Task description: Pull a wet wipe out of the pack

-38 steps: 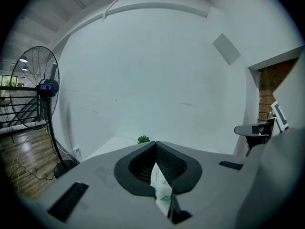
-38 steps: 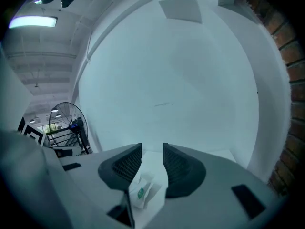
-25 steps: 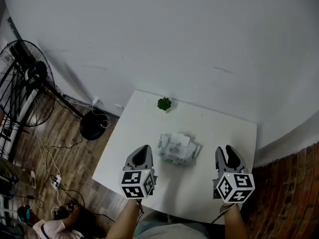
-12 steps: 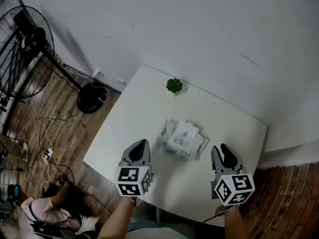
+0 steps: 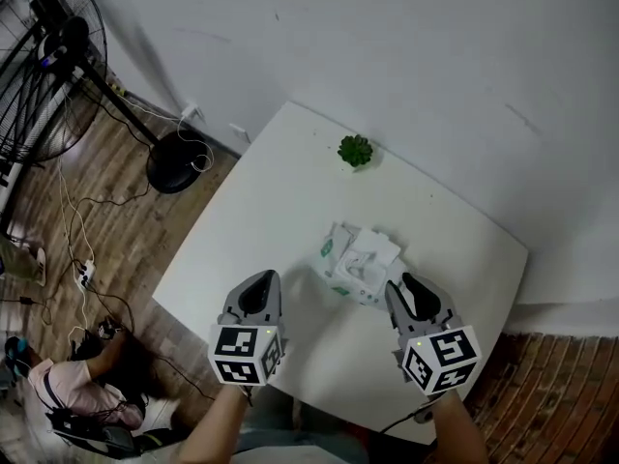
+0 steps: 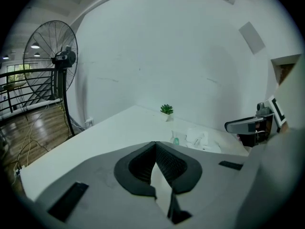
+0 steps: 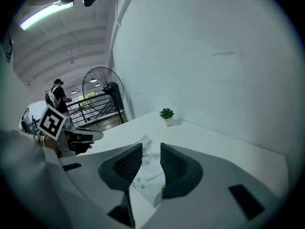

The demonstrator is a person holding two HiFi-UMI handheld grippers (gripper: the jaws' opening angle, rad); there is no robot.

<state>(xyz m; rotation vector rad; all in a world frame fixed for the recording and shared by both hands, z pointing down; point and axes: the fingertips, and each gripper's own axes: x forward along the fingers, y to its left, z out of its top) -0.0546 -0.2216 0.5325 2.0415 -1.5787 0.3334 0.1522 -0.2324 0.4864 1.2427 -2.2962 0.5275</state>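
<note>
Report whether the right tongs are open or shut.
Open: the right tongs show a clear gap between their jaws, with the wipe pack visible through it.

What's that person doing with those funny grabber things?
A person holds tongs in each hand over a white table. The right tongs are open and aimed at the wet wipe pack, close to it. The left tongs are shut and empty, off to the pack's side. Nothing is gripped yet.

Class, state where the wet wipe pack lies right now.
In the head view, the wet wipe pack lies centre-right, just ahead of the right gripper, with the small plant beyond it.
</note>
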